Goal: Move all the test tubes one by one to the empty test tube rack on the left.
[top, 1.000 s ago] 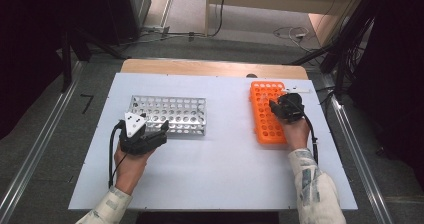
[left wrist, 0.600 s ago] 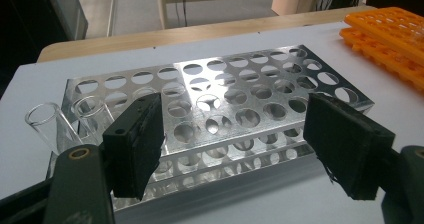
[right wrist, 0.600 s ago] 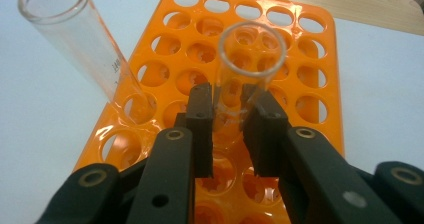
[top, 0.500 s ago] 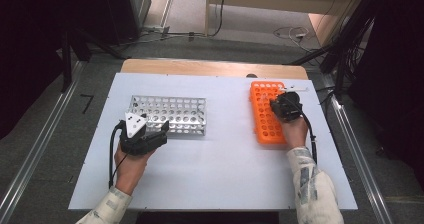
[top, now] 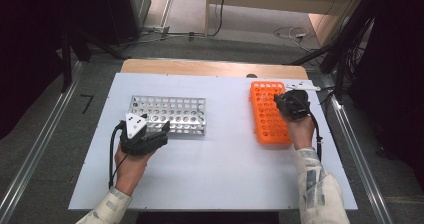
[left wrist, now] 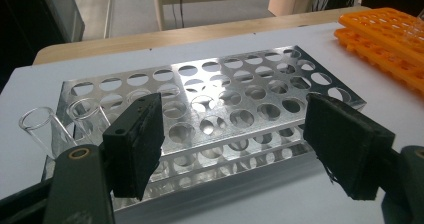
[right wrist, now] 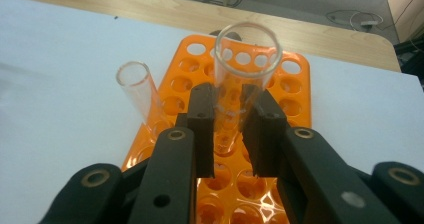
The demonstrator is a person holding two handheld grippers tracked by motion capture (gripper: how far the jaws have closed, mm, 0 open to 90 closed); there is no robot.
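We are clamping our right gripper on a glass tube over the orange rack, while our left gripper is gaping empty.

Lab bench: test-tube racks, glass tubes, cabling on floor

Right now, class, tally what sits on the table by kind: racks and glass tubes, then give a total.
Racks: 2, the metal rack and the orange rack
Glass tubes: 4, two leaning in the metal rack, one standing in the orange rack, one gripped by the right gripper over the orange rack
Total: 6
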